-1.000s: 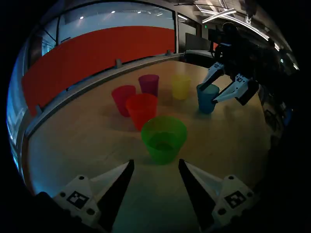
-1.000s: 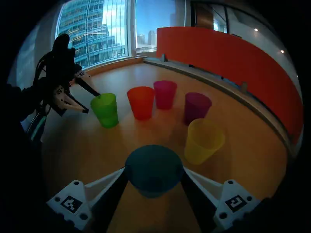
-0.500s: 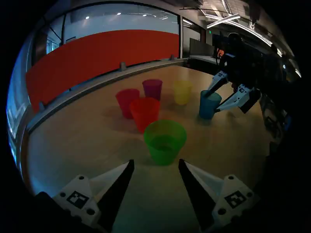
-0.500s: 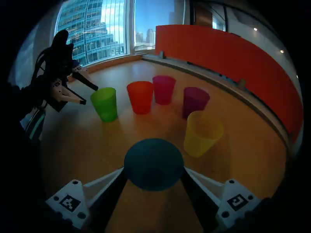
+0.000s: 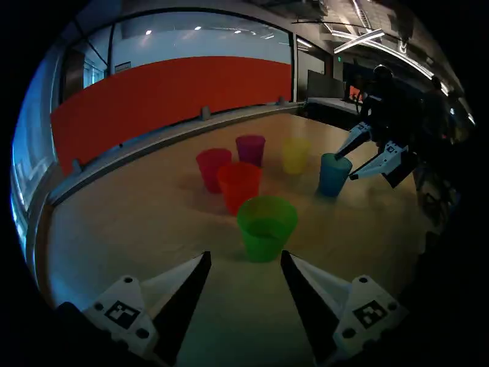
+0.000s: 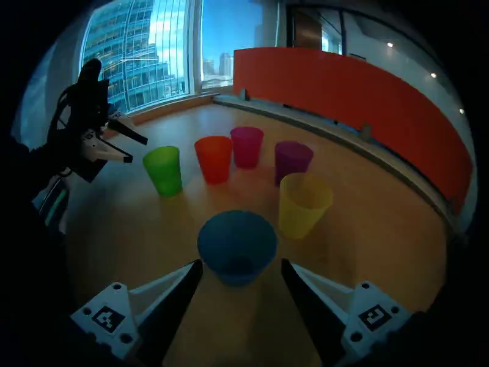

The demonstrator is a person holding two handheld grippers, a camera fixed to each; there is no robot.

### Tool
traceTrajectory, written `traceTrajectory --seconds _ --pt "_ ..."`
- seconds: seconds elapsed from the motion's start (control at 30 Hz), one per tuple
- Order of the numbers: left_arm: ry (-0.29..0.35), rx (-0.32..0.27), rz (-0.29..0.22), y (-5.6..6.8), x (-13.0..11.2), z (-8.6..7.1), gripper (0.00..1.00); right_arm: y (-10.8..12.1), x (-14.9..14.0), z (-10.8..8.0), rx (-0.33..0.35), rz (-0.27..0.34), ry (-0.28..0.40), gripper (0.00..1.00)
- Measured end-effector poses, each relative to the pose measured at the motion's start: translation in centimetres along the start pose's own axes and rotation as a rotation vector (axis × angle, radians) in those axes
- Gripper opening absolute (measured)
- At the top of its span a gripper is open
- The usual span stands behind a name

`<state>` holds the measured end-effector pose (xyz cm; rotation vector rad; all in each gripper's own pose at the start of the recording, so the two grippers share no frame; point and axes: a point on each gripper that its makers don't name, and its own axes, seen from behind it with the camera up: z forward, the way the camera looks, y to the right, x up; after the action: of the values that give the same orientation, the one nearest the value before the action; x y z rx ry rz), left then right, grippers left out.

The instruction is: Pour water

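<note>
As right tongs [image 6: 238, 272] gape near the blue cup [image 6: 237, 248], markers [image 6: 108, 319] tag their fingers [image 6: 164, 292].

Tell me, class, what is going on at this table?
A person holds a two-finger tool in each hand over a wooden table. The left tool is open with the green cup just ahead; the right tool is open with the blue cup at its fingertips. Neither cup is gripped or tilted, so nothing is being poured. The orange cup, pink cup, purple cup and yellow cup stand upright nearby.

Open tabletop [image 5: 122, 220] lies beside green cup [image 5: 266, 229]; orange cup [image 5: 239, 183] stands close behind it.
</note>
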<state>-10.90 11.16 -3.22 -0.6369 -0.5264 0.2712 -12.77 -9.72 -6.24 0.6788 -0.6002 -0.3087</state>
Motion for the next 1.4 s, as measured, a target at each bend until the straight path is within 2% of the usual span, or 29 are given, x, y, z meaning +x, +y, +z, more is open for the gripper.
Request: traceTrajectory --seconds 0.3,0.6,0.8,1.17,1.4 --pt "0.036 0.054 -0.024 -0.6 -0.1 -1.5 0.84 0.5 -0.4 -3.3 -0.056 0.052 0.054 1.0" --pt "0.107 0.136 -0.043 -1.9 1.6 -3.5 0.84 1.3 0.0 -5.9 -0.112 0.093 0.117 1.0" --pt "0.172 0.211 -0.057 -3.0 3.0 -4.5 0.84 1.9 1.6 -7.4 -0.159 0.106 0.181 1.0" --pt "0.332 0.343 -0.107 -5.6 6.3 -6.5 0.84 5.0 5.5 -9.4 -0.318 0.114 0.336 1.0" --pt "0.402 0.418 -0.151 -7.0 7.2 -7.6 0.84 6.7 6.5 -9.7 -0.434 0.106 0.388 1.0"
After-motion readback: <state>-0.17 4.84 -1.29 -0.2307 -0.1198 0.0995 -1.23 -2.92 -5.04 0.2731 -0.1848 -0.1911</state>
